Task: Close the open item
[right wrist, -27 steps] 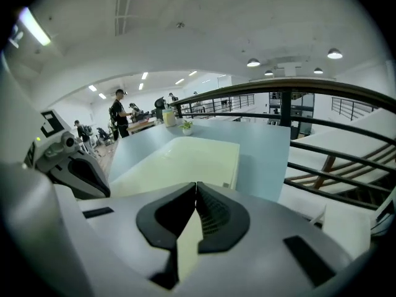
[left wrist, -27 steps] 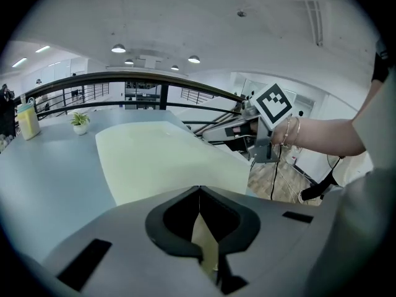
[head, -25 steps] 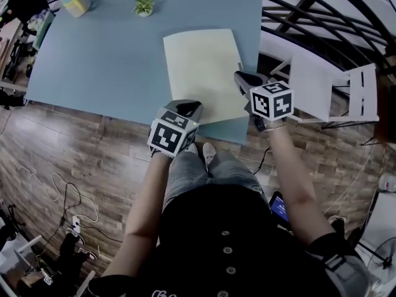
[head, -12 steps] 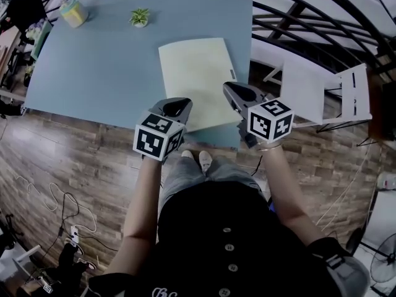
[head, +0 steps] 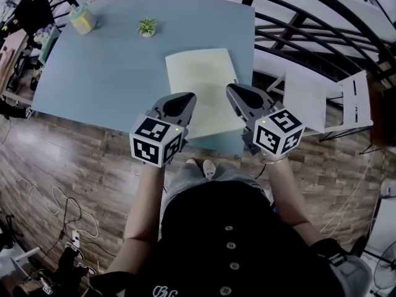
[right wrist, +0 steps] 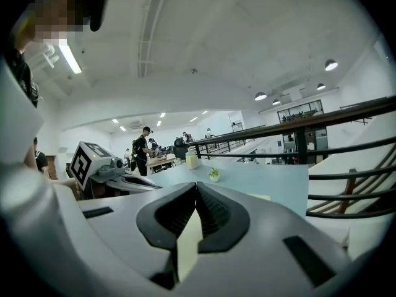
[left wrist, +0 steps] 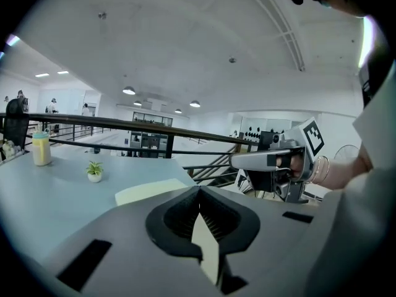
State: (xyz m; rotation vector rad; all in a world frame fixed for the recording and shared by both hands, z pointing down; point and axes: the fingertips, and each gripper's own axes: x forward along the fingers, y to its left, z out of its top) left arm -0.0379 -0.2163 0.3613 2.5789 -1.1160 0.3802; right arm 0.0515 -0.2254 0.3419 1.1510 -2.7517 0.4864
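Observation:
A pale yellow-green folder lies flat and closed on the blue table, near its front right corner. My left gripper hangs above the folder's front left edge, and its jaws meet with nothing held. Over the folder's right edge, my right gripper is shut and empty as well. The left gripper view has its shut jaws aimed level over the table, with the folder beyond them and the right gripper beside. The right gripper view has the left gripper at its left.
A small potted plant and a lidded cup stand at the table's far side. Right of the table there is a black railing and a white chair. The floor below is wood. People stand far off in the right gripper view.
Both grippers have risen toward the head camera and come closer together over the folder's front part. The folder has stayed where it was.

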